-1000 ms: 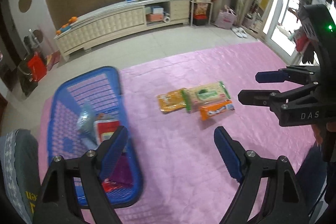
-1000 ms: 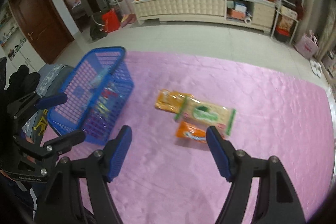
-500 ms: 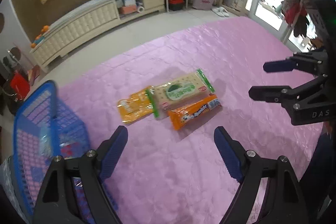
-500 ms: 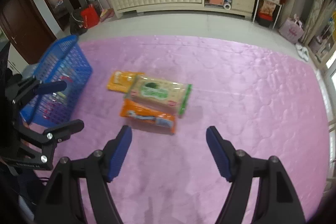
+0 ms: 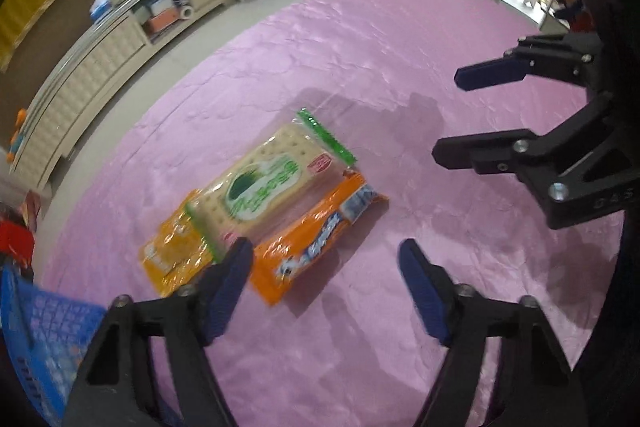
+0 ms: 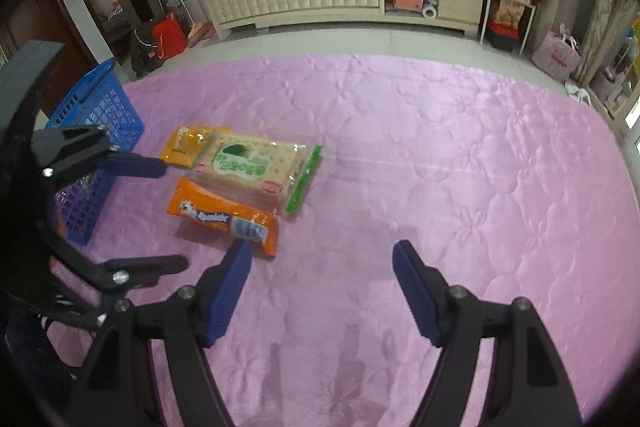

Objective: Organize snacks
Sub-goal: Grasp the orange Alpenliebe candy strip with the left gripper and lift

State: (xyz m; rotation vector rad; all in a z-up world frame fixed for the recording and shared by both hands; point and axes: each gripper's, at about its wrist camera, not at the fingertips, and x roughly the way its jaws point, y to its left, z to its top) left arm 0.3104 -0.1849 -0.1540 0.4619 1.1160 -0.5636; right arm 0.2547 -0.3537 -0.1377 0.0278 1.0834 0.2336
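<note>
Closing over the orange snack pack [image 5: 316, 243] (untouched), left gripper [image 5: 326, 281], right gripper [image 6: 322, 285] wide apart, empty.

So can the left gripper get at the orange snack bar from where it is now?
Probably yes. The left gripper is empty, its jaws closing, and the orange snack bar lies flat on the pink cover just ahead, uncovered on the near side.
</note>
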